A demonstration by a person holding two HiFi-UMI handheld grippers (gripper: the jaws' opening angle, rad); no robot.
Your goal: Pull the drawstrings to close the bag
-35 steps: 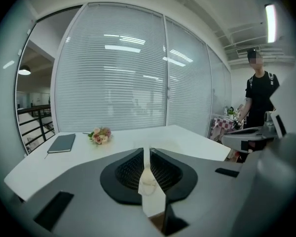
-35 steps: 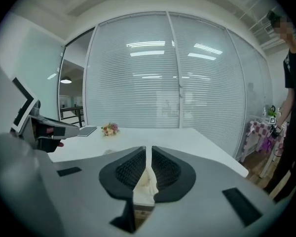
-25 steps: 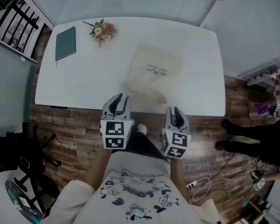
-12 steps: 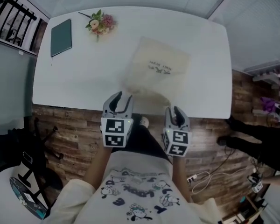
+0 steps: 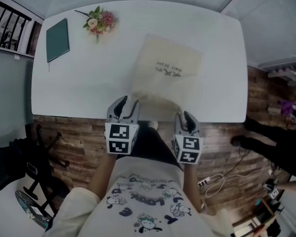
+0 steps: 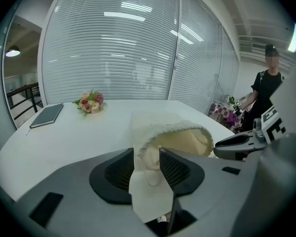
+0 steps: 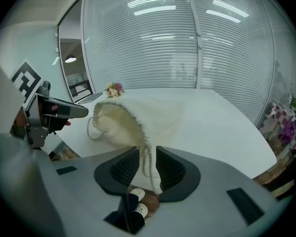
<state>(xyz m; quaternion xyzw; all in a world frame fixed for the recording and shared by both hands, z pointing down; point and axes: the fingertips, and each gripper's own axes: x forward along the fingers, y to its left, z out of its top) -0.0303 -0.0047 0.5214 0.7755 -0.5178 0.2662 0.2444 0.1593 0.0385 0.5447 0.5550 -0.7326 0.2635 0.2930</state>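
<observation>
1. Head view
   - The cream bag (image 5: pixel 166 69) lay flat on the white table (image 5: pixel 84 83), with its mouth at the near edge, toward the person.
   - The left gripper (image 5: pixel 124 104) and right gripper (image 5: pixel 184 117) sat at that edge, one at each side of the mouth.
   - Their marker cubes and bodies covered the pads, so the grip could not be read here, and no cord was visible.
   - A green notebook (image 5: pixel 57 32) and a small bunch of flowers (image 5: pixel 100 21) lay well apart from the bag, at the far left.
   - A bystander (image 5: pixel 266 141) at the right showed only as dark legs and shoes.

2. Left gripper view
   - The jaws were clamped on a bunched piece of the bag (image 6: pixel 180 138) at its gathered rim.
   - Whether a cord lay inside that bunch was not clear.
   - The mouth gaped beyond the jaws, and the right gripper (image 6: pixel 237 143) was partly cut off behind it.

3. Right gripper view
   - The jaws were pinched close on a thin twisted drawstring (image 7: pixel 147 163) that ran up to the bag's puckered rim.
   - The cord's lower end dropped out of sight between the jaw bodies.
   - The left gripper (image 7: pixel 56 109) was at the frame's left, half cropped.
</observation>
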